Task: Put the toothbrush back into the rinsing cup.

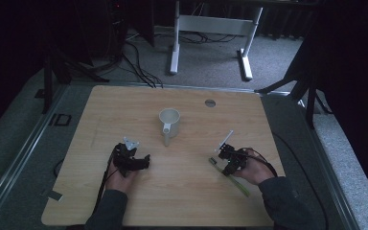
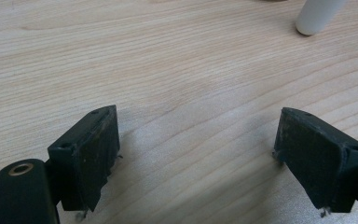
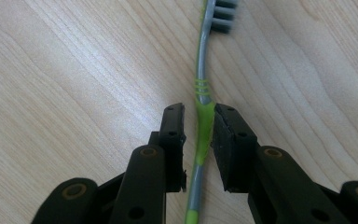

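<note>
Right gripper view: my right gripper [image 3: 199, 122] fingers straddle the toothbrush [image 3: 204, 109] lying on the desk [image 3: 74, 70], nearly closed, not yet clamped. I'd centre on the green grip before squeezing. Left gripper [image 2: 196, 140] open, idle.

The high view is dim, its corners nearly black, only the table [image 1: 182, 191] lit. Both gripper views are bright, sharp, with soft shadows.
</note>
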### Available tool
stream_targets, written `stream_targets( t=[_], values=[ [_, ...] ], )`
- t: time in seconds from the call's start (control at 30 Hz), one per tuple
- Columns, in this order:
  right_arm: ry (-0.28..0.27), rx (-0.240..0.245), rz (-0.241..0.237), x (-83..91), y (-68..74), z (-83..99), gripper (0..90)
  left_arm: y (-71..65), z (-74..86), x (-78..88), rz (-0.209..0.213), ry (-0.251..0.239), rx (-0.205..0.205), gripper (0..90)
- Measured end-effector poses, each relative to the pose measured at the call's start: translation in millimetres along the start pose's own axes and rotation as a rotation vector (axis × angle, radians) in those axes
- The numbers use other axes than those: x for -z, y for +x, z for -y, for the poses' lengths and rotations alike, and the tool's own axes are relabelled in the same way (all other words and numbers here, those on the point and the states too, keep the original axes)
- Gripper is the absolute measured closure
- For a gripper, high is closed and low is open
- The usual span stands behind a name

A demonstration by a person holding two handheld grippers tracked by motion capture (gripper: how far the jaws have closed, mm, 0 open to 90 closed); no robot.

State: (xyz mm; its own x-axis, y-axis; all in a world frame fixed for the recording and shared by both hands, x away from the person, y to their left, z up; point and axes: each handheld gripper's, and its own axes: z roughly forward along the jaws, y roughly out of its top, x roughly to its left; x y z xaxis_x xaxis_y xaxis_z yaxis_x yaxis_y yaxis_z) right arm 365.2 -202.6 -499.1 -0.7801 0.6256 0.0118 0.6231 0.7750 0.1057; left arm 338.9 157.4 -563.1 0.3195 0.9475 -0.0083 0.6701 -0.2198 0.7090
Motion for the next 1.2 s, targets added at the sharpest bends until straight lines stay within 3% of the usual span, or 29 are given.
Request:
stream_targets(
  t=[1.2],
  values=[
    [0.11,0.038,0.03,-18.3,1.4,-8.8,78.4,0.0,0.0,0.0,0.0,0.0,0.0,14.6]
  ],
)
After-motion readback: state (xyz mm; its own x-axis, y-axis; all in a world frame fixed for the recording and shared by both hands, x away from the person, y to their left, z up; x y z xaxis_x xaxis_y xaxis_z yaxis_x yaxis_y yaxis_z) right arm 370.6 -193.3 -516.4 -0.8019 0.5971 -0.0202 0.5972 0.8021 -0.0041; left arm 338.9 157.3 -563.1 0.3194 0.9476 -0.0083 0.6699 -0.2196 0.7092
